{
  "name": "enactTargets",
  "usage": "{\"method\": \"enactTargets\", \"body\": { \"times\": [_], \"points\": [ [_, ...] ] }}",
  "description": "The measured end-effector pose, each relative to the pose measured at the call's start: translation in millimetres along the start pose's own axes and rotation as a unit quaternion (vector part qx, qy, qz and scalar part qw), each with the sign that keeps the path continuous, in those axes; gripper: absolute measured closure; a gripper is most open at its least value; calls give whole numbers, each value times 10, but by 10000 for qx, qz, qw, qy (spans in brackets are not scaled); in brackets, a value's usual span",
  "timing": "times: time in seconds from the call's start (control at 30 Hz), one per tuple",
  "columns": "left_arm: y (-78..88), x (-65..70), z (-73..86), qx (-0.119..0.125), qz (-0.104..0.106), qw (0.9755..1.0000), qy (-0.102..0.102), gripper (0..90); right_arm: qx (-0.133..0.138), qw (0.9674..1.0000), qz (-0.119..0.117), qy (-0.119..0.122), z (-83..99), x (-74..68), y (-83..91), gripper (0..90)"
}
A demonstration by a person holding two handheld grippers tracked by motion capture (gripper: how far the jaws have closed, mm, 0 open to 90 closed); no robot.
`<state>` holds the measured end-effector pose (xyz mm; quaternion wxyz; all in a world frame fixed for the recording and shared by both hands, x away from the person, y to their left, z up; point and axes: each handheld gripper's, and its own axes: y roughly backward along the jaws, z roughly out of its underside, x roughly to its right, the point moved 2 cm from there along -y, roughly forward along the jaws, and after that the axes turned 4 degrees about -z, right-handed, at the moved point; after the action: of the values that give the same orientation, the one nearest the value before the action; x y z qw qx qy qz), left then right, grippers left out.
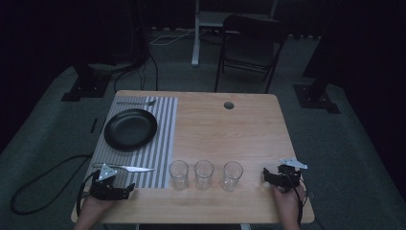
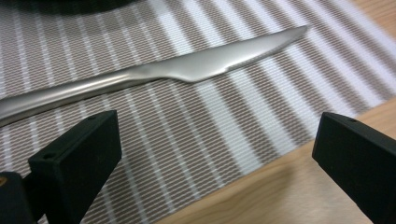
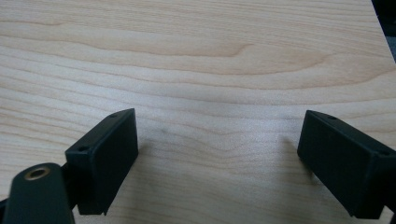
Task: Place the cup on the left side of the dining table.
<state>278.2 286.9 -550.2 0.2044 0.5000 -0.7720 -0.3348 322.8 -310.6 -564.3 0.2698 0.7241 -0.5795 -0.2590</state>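
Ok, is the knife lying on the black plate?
No, the knife lies on the striped mat, on the side of the plate nearer the person.

knife [image 2: 154,74] handle cut off, plate [image 2: 70,4] cropped

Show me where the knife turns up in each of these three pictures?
High view: the knife lies at the near edge of the striped placemat, just beyond the left gripper.
Left gripper view: it runs across the upper half, tip to the right, beyond the open jaws.
Right gripper view: bare wooden table instead.
Shared landmark: the striped placemat.
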Motion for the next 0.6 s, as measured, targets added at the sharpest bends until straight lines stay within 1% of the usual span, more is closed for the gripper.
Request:
{"method": "enactTargets", "body": {
  "times": [0.07, 0.1, 0.13, 0.27, 0.33, 0.37, 0.4, 0.47, 0.5, 0.53, 0.57, 0.6],
  "points": [
    [8, 22, -12, 40, 85, 9999, -63, 18, -1, 10000, -1, -1, 0, 0, 0, 118],
    [9, 34, -18, 51, 87, 9999, -78, 17, 0, 10000, 0, 0, 0, 0, 0, 118],
    [12, 45, -23, 62, 154, 9998, -94, 18, 0, 10000, 0, 0, 0, 0, 0, 118],
    [24, 92, -55, 129, 216, 9996, -157, 18, -1, 10000, 0, -2, 0, 0, 0, 118],
    [33, 115, -75, 173, 287, 9993, -171, 18, -1, 10000, 0, 0, 0, 0, 0, 118],
    [39, 126, -87, 186, 289, 9992, -191, 18, -1, 10000, 0, -2, 0, 0, 0, 118],
    [45, 137, -100, 191, 346, 9990, -213, 18, 0, 10000, 0, -1, 0, 0, 0, 118],
    [58, 158, -128, 223, 360, 9988, -242, 18, -1, 10000, 0, 0, 0, 0, 0, 118],
    [64, 169, -141, 239, 430, 9985, -257, 18, -1, 10000, 0, 0, 0, 0, 0, 118],
    [67, 181, -155, 274, 436, 9983, -254, 18, -1, 10000, -1, 0, 0, 0, 0, 118],
    [69, 196, -169, 274, 491, 9980, -275, 18, 0, 10000, -1, 3, 0, 1, 0, 118],
    [71, 205, -177, 290, 489, 9980, -293, 18, -1, 10000, 0, -1, 0, 0, 0, 118]
  ]
}}
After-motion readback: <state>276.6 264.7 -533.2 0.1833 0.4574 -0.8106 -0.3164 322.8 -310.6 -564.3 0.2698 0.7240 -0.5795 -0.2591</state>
